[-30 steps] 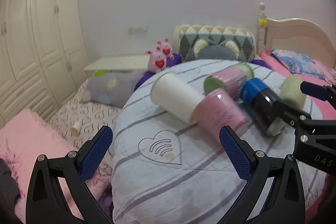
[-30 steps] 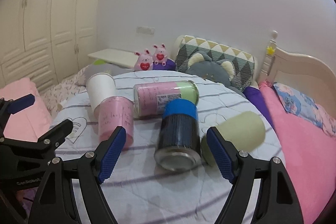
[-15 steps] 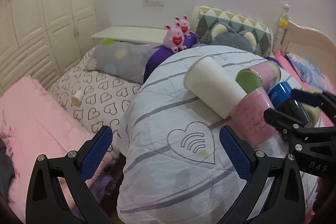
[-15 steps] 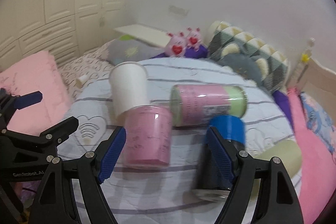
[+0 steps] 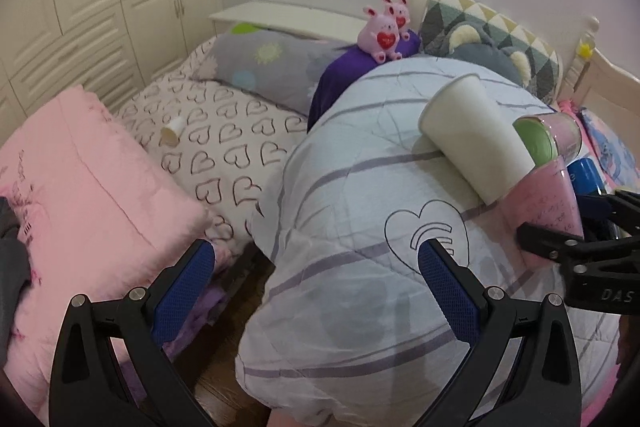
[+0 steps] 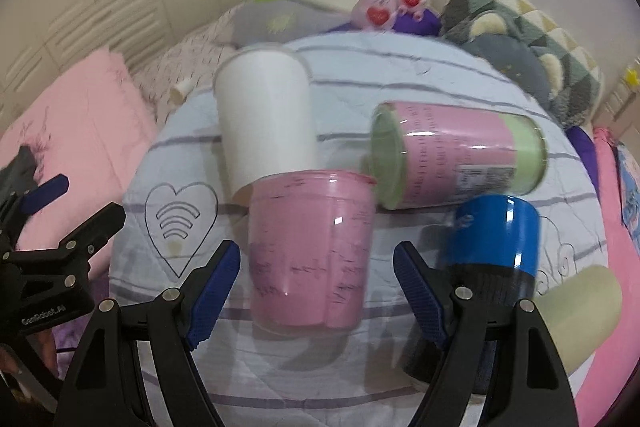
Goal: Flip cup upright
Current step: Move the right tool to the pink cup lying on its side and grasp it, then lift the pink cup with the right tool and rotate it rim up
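Several cups lie on their sides on a round table covered with a pale striped quilt [image 6: 400, 75]. A pink cup [image 6: 308, 251] lies right before my right gripper [image 6: 316, 279], whose open jaws straddle its near end without touching. A white paper cup [image 6: 266, 119] lies behind it, a pink-and-green cup [image 6: 460, 159] to the right, a blue-and-black cup [image 6: 488, 251] and a pale green cup [image 6: 580, 311] further right. My left gripper [image 5: 316, 287] is open and empty, off the table's left edge; the white cup [image 5: 476, 143] is to its upper right.
A bed with a heart-print sheet [image 5: 224, 147], a pink blanket [image 5: 80, 195] and pillows lies left of the table. Two pink plush toys [image 5: 384, 35] and a grey plush sit behind it. A small paper cup [image 5: 174, 131] lies on the sheet. White wardrobes stand at the left.
My right gripper has swung left from the blue-and-black cup and closed in on the pink cup. My left gripper has drawn back left, off the table's edge.
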`<state>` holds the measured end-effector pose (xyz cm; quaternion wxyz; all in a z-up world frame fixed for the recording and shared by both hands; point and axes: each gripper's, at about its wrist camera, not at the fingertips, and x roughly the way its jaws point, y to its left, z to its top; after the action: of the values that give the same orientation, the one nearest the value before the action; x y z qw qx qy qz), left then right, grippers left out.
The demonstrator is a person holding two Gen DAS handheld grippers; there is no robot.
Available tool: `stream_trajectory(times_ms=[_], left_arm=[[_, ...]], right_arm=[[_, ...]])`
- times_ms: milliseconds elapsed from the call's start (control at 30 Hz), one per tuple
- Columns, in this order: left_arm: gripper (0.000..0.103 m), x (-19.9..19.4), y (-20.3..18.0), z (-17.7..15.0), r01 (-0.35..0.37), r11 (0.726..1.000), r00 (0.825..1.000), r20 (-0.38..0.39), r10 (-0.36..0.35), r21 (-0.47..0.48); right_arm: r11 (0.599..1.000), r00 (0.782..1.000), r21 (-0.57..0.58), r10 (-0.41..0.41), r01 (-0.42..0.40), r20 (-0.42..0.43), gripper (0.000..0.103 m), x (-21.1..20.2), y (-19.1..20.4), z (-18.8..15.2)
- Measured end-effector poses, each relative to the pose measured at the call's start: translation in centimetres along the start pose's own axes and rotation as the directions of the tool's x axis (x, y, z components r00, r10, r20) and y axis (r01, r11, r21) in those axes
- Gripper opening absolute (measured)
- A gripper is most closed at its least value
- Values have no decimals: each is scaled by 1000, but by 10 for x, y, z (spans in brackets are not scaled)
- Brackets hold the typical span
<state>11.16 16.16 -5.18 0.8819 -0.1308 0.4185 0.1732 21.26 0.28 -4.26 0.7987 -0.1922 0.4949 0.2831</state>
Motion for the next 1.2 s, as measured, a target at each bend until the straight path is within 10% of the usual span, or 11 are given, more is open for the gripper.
stream_trajectory(times_ms=[200,233,1200], left_arm=[[103,8,-2,-3,39,999,998,-58,-40,-31],[103,9,-1,-3,37,999,997,-65,-39,-35],[103,-10,-12,-6,43,999,996,-79,-43,6]], right_arm=[[999,995,8,38,-38,-90,79,21,-5,9],[999,994,22,32,-30,-104,61,25,-8,9],[996,993,86,41,-31,-111,63,-15,-13,-10]])
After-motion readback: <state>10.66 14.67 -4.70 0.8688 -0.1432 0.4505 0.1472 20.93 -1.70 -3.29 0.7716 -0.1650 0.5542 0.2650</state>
